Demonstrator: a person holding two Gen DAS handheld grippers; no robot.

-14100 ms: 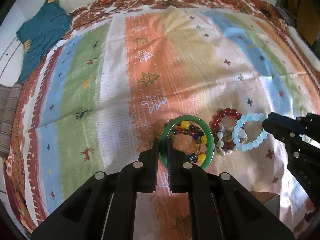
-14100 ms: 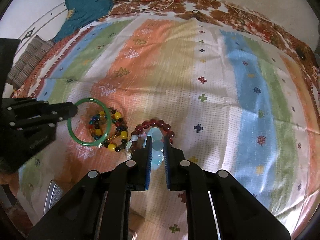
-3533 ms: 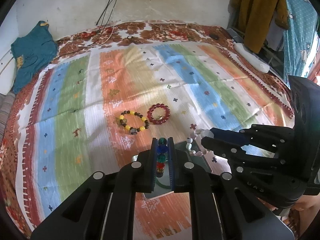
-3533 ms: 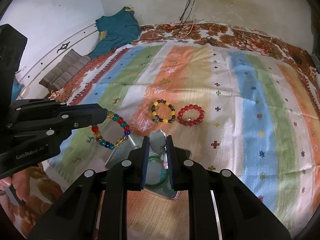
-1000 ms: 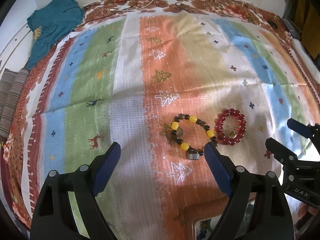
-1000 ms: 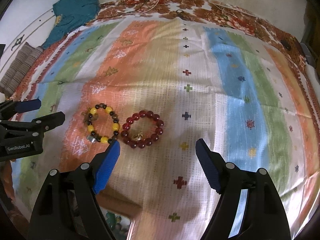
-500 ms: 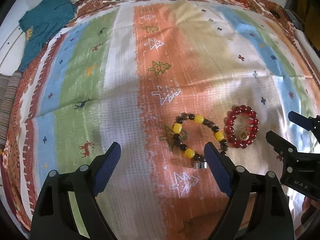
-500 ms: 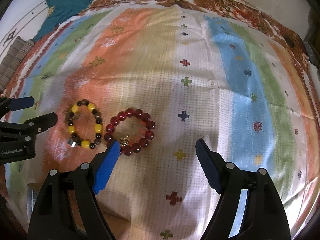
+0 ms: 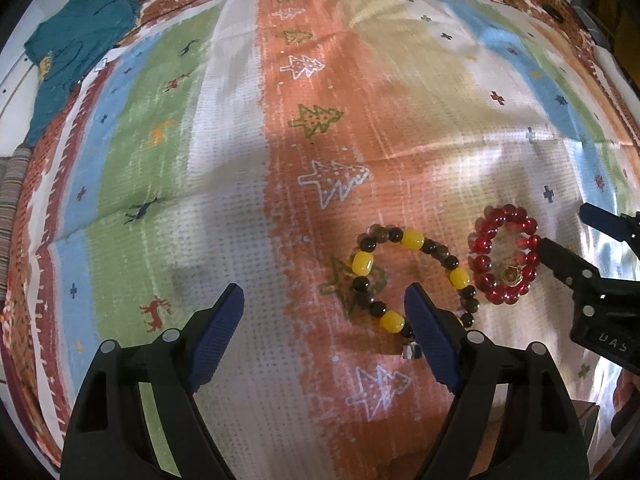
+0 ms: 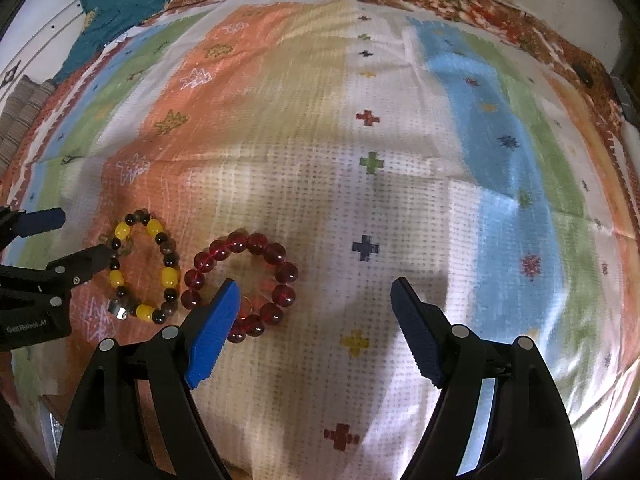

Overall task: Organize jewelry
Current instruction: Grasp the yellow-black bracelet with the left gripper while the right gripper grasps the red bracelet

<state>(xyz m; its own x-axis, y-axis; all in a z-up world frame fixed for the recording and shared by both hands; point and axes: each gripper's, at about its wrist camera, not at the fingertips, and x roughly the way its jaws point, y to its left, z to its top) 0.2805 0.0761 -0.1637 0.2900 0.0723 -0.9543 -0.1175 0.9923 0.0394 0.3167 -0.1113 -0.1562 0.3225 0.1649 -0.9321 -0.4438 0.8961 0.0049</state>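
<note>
A: Two bracelets flat on striped blanket (image 9: 224, 184): yellow-black bracelet (image 9: 412, 280), long axis diagonal, touching red bracelet (image 9: 504, 256).

B: Left gripper (image 9: 324, 336) wide, closing, nothing pinched. Right gripper (image 10: 316, 332) agape, empty.

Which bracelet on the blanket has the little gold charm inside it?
The red bracelet, the one made of all shiny red beads. A small gold charm sits inside its ring. The yellow and dark bracelet beside it has a small silver piece instead.
</note>
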